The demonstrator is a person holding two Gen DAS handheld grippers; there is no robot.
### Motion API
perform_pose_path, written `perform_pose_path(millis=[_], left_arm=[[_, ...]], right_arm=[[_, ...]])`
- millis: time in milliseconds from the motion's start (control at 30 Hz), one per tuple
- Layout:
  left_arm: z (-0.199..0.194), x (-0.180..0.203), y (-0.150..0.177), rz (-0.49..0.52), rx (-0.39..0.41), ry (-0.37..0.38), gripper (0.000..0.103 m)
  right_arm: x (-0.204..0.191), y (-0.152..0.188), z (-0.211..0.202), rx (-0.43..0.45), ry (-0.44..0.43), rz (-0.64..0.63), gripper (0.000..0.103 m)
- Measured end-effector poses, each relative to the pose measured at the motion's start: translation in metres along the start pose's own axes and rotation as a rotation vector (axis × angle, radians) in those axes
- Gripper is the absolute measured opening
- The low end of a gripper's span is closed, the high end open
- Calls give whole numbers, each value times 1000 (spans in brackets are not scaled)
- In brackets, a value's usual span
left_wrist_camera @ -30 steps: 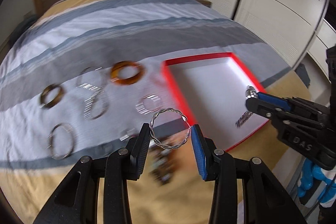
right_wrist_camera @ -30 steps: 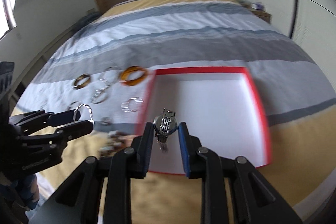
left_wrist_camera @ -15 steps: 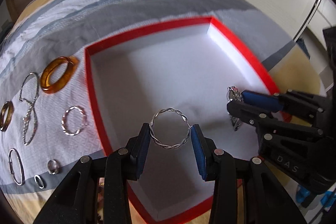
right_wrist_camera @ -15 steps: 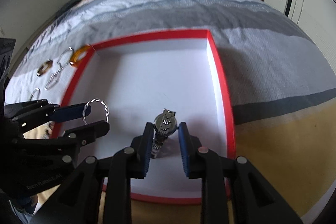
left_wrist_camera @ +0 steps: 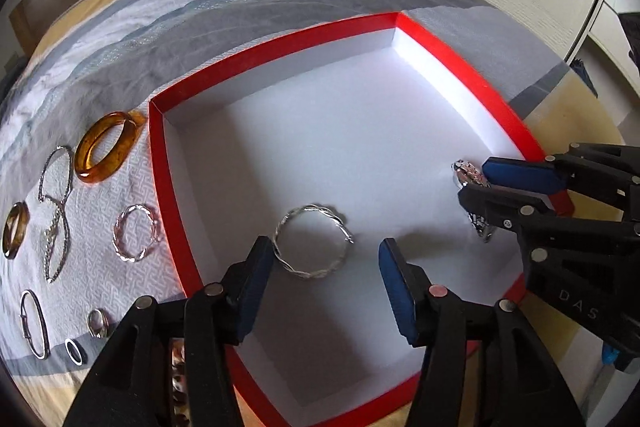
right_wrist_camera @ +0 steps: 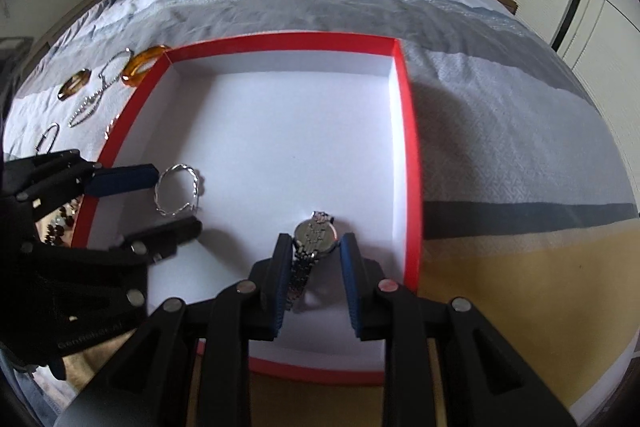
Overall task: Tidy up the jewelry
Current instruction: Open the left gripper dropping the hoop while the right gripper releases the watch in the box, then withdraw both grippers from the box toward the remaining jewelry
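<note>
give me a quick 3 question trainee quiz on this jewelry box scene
1. True or false: the left gripper is clamped on the twisted silver bangle.
2. What does the right gripper hold? A) amber bangle B) silver watch C) ring
3. Where does the amber bangle lie?

Key
1. False. Its jaws have just been opening; the bangle lies loose in the red box, one pad clear of it.
2. B, the silver watch.
3. On the bedspread, outside the box's left wall.
</note>
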State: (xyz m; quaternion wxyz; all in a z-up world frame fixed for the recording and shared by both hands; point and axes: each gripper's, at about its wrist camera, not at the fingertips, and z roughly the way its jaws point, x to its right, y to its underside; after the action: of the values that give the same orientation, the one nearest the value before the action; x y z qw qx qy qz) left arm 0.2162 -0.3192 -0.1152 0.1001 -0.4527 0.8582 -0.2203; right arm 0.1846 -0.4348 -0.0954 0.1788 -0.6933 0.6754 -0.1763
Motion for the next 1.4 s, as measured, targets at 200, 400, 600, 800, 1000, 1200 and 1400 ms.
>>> perform_pose_path(millis=[200,400,600,800,1000,1200,1400], left_arm=[[-35,-3,1,-38,46,0,76],[-93,-5,10,-28,114,1,79],[-164,-20,40,-58,177,-69,81],[-215,-51,86,-129,192,-172,81],[-261,-96,141,-203,250,-291,81],[-285,-128,179,-266,258,-277,81],[-275,-155,206,-334,217,-274,81]], right_arm=[[6,3,-41,71,11,38,24],[-3,7,-92,144,13,68,31],[-30,20,-152,237,4,77,42],[-67,41,-196,307,-36,65,44],[-115,55,-215,330,-92,30,44],[-157,60,-204,310,-161,19,44],[-192,59,-166,225,-206,-17,44]])
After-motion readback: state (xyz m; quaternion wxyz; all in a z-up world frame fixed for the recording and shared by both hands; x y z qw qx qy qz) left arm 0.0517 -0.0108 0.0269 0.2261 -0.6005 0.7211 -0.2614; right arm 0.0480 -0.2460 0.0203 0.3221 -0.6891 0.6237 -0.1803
